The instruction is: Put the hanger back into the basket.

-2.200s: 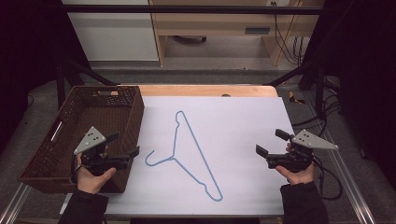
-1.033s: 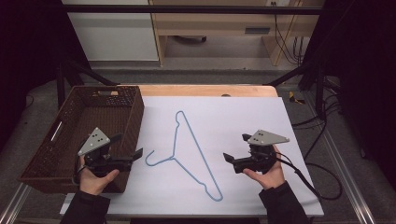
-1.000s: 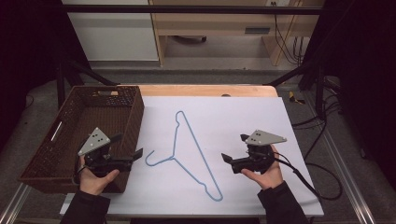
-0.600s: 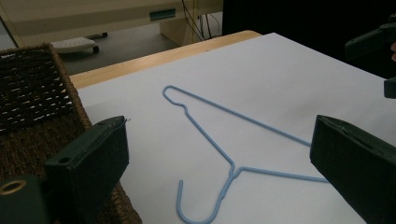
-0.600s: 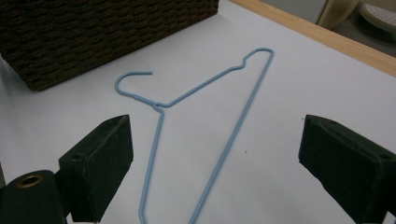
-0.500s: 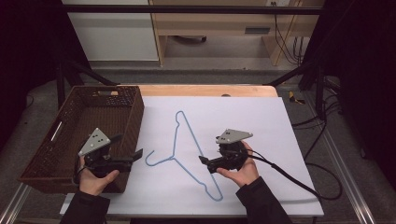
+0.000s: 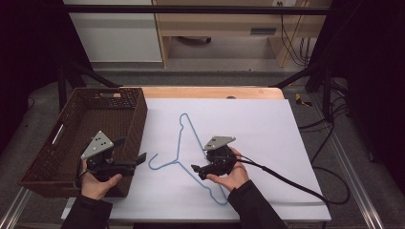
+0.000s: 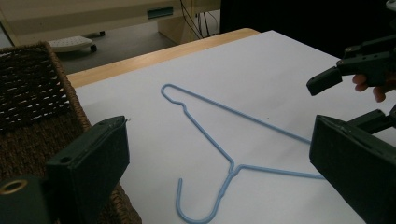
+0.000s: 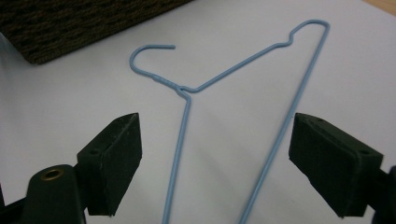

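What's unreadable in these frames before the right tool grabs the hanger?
- Hanger, high view: its wires under the right tool are covered by the tool and hand, so touching or apart cannot be told.
- Hanger, right gripper view: the lower ends of both wires are cut off by the bottom edge.
- Basket, high view: the near part is covered by the left tool and hand.
- Basket, left gripper view: cut off by the left edge.

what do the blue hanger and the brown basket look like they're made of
The hanger looks like thin wire with a smooth pale blue coating, probably plastic or paint: it is bent from one strand twisted at the neck. The basket looks like dark brown woven wicker or rattan, matte, with a visible open weave; it could be synthetic.
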Available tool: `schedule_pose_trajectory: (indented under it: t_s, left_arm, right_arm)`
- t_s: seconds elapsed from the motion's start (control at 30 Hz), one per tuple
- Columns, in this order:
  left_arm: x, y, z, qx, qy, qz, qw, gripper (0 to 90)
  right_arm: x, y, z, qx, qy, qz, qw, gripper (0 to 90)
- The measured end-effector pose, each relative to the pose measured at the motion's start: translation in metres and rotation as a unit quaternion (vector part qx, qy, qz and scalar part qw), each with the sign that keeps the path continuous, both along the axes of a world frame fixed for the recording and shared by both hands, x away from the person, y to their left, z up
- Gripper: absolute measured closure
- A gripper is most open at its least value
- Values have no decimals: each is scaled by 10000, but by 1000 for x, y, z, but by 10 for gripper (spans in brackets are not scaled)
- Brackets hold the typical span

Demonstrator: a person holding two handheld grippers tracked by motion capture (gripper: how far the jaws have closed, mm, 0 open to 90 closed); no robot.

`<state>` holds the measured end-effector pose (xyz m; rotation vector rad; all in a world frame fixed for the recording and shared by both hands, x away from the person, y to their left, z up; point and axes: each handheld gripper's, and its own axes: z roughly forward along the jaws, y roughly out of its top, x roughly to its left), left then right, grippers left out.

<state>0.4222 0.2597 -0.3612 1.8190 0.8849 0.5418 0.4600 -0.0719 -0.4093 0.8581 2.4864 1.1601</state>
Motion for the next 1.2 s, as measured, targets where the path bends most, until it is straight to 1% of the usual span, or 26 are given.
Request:
schedule_pose_trajectory:
  t_s: [0.17, 0.23, 0.3, 0.43, 0.6, 0.63, 0.67, 0.73, 0.77, 0.83, 0.87, 0.93, 1.03, 1.1, 1.13, 1.2]
  left_arm:
    - [1, 0, 0, 18, 13, -7, 10000, 46]
    - [1, 0, 0, 20, 15, 0, 10000, 46]
    - [1, 0, 0, 9, 15, 13, 10000, 46]
    - [1, 1, 0, 11, 5, 20, 10000, 46]
    - [1, 1, 0, -1, 11, 22, 10000, 46]
    - [0, 2, 1, 2, 1, 22, 10000, 46]
    - [0, 2, 1, 2, 1, 22, 10000, 47]
    - [0, 2, 1, 6, -8, 29, 10000, 47]
    - [0, 2, 1, 1, -8, 28, 10000, 48]
    - [0, 2, 1, 6, -9, 32, 10000, 48]
    - [0, 2, 1, 4, -8, 28, 10000, 47]
    - [0, 2, 1, 9, 0, 28, 10000, 48]
    - [1, 1, 1, 13, 6, 32, 10000, 48]
    - [1, 1, 0, 11, 12, 39, 10000, 48]
    - [1, 1, 0, 20, 15, 40, 10000, 48]
    - [1, 1, 0, 24, 16, 37, 10000, 48]
  right_arm:
    - [2, 10, -9, -53, 128, 34, 9999, 204]
    - [3, 13, -12, -120, 157, 71, 9998, 215]
    - [4, 16, -14, -137, 154, 107, 9997, 225]
    - [4, 23, -20, -181, 230, 111, 9995, 264]
    - [8, 30, -29, -337, 359, 109, 9987, 340]
    - [8, 33, -33, -392, 449, 50, 9982, 374]
    - [8, 33, -33, -392, 449, 50, 9982, 374]
    - [9, 36, -37, -462, 444, 70, 9979, 409]
    - [10, 38, -40, -547, 497, 68, 9972, 435]
    - [10, 39, -41, -552, 518, 81, 9971, 451]
    - [10, 40, -42, -593, 567, 45, 9966, 472]
    - [11, 40, -45, -583, 587, 65, 9965, 503]
    - [11, 42, -48, -659, 641, 64, 9957, 554]
    - [12, 43, -52, -694, 658, 125, 9953, 600]
    - [12, 43, -52, -694, 658, 125, 9953, 600]
    - [11, 44, -53, -706, 729, 123, 9948, 627]
